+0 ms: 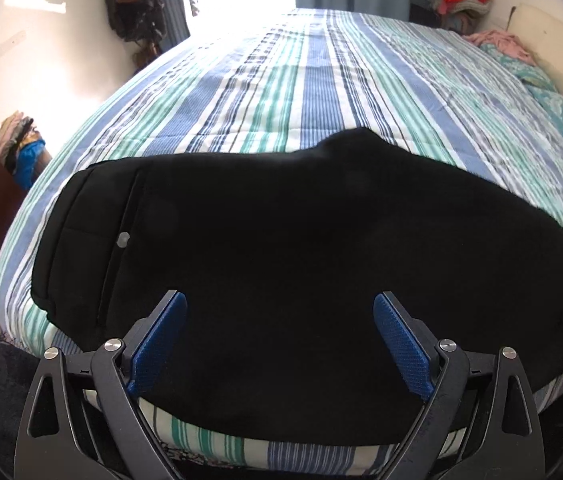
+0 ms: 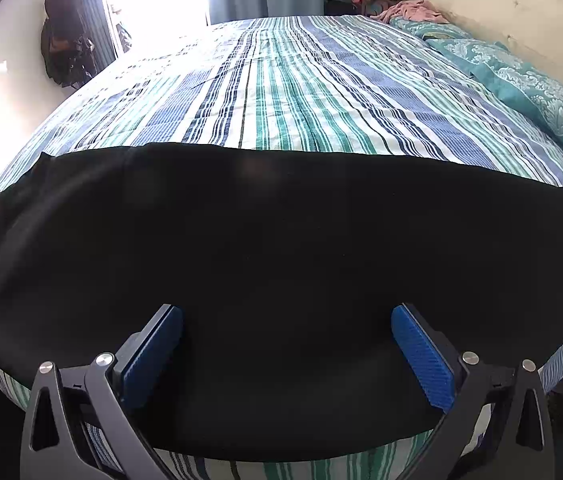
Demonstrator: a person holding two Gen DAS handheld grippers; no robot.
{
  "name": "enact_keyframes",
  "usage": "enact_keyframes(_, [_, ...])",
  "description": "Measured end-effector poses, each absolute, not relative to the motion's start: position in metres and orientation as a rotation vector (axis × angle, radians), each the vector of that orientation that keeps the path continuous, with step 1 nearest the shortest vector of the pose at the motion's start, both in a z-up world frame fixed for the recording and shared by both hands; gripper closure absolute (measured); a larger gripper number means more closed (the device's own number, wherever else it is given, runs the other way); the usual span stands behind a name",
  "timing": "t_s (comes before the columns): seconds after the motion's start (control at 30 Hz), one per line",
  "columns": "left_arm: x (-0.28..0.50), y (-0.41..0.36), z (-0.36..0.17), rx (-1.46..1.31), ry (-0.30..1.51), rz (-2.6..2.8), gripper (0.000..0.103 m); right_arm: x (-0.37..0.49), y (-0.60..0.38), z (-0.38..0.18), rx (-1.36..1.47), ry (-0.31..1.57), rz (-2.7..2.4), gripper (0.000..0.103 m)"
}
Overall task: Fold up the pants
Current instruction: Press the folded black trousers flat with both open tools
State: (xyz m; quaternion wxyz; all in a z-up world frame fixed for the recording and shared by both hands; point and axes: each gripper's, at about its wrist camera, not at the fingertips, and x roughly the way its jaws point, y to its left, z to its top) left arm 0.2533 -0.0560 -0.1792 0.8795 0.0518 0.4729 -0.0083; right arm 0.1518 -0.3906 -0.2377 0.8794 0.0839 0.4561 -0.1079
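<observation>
Black pants (image 1: 281, 248) lie flat across the striped bedspread (image 1: 301, 80), beneath both spread-jawed, empty grippers: left gripper (image 1: 280, 308), right gripper (image 2: 287, 320).

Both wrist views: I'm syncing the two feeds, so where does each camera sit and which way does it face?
Left wrist: behind the open left claw, facing across the bed over the waistband end of the black pants; the right claw's tip shows at the right edge.
Right wrist: behind the open right claw, facing across the bed over the pants' plain stretch.
Shared: pants, striped bedspread, curtains, teal pillows.
</observation>
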Motion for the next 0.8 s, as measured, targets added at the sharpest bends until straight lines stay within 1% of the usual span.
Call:
enact_keyframes(0.1, [0.253,-0.054,-0.204,0.148,1.057,0.013,0.006,0.152,-0.39,-0.237,0.173,0.948,-0.224,0.0])
enact_keyframes(0.13, [0.251,-0.051,-0.206,0.138,1.047,0.008,0.005,0.151,-0.39,-0.237,0.172,0.946,-0.221,0.0])
enact_keyframes(0.3, [0.253,-0.052,-0.207,0.154,1.042,0.006,0.003,0.149,-0.394,-0.231,0.188,0.931,-0.2,0.0])
enact_keyframes(0.5, [0.252,-0.054,-0.207,0.163,1.032,0.01,0.002,0.133,-0.401,-0.204,0.277,0.817,-0.149,0.0])
enact_keyframes(0.7, [0.252,-0.057,-0.209,0.17,1.031,0.008,0.001,0.128,-0.427,-0.199,0.353,0.81,-0.147,0.0])
enact_keyframes(0.8, [0.251,-0.057,-0.209,0.174,1.029,0.01,0.0,0.133,-0.46,-0.204,0.434,0.86,-0.158,0.0])
